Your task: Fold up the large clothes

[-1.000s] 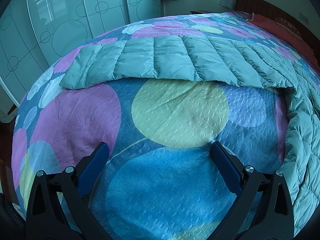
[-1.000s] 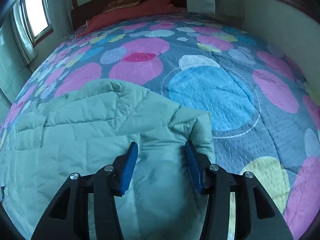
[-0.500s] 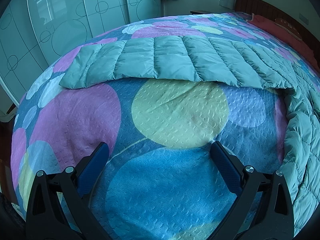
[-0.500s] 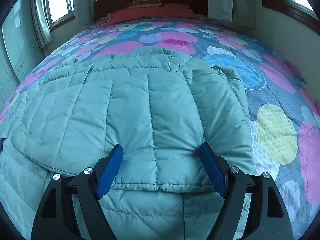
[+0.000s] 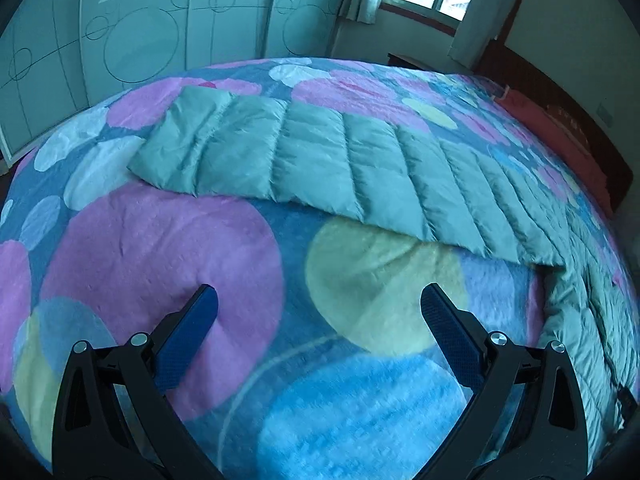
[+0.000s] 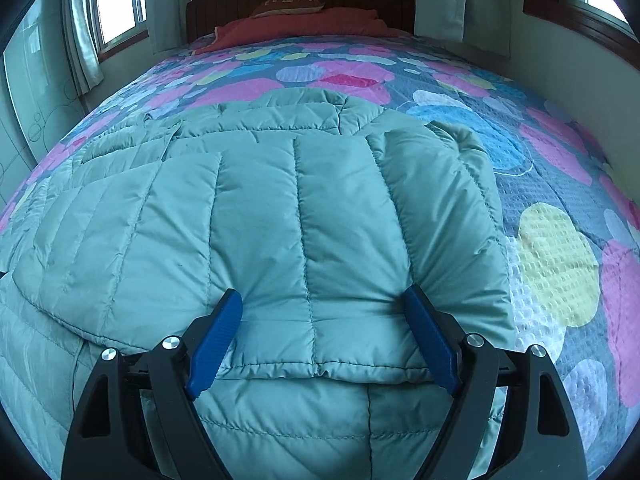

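Released, the jacket (image 6: 280, 220) lies folded under the wide-apart right gripper (image 6: 322, 312); left gripper (image 5: 318, 300) spread, jacket's far side seemingly cropped.

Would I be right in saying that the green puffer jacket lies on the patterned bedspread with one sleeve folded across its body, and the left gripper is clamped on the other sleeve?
Not quite. The left gripper is open over the bare bedspread, holding nothing; the other sleeve lies stretched out beyond it, as the left wrist view shows. The rest holds: one sleeve is folded across the jacket.
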{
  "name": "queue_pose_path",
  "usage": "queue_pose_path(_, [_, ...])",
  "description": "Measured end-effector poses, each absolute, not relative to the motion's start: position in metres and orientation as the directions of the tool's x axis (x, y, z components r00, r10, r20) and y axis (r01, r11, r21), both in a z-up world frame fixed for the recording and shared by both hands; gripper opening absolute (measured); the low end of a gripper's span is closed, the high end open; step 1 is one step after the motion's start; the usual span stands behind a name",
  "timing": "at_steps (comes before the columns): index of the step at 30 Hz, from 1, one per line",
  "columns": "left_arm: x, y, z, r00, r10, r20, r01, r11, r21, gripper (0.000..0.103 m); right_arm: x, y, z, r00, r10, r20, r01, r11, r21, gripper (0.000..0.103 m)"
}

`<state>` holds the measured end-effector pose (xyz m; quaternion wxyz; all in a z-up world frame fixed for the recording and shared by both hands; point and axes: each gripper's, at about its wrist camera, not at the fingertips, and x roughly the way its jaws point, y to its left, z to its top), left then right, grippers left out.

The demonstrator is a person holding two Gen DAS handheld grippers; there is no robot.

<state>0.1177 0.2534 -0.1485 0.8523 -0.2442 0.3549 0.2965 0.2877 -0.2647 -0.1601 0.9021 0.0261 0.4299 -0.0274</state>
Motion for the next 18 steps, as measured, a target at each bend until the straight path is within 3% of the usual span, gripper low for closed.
queue_pose_path(8, [0.106, 0.325, -0.152, 0.687, 0.323, -0.651, -0.698, 0.545, -0.465, 0.092, 0.286, -0.264, -0.160, 0.634, -0.035, -0.773, 0.074, 0.997, 0.016, 0.082])
queue_pose_path(11, [0.104, 0.345, -0.153, 0.707, 0.322, -0.630, -0.693, 0.493, -0.526, 0.080, 0.287, -0.264, -0.160, 0.634, -0.035, -0.772, 0.074, 0.997, 0.015, 0.082])
queue_pose_path(14, [0.103, 0.357, -0.155, 0.703, 0.339, -0.626, -0.705, 0.455, -0.545, 0.053, 0.287, -0.264, -0.160, 0.635, -0.036, -0.771, 0.074, 0.997, 0.015, 0.082])
queue_pose_path(16, [0.102, 0.365, -0.160, 0.700, 0.327, -0.635, -0.708, 0.434, -0.557, 0.022, 0.287, -0.265, -0.159, 0.637, -0.037, -0.770, 0.075, 0.997, 0.015, 0.082])
queue_pose_path(18, [0.101, 0.371, -0.161, 0.691, 0.333, -0.642, -0.718, 0.421, -0.554, 0.009, 0.287, -0.265, -0.159, 0.639, -0.037, -0.769, 0.076, 0.997, 0.015, 0.082])
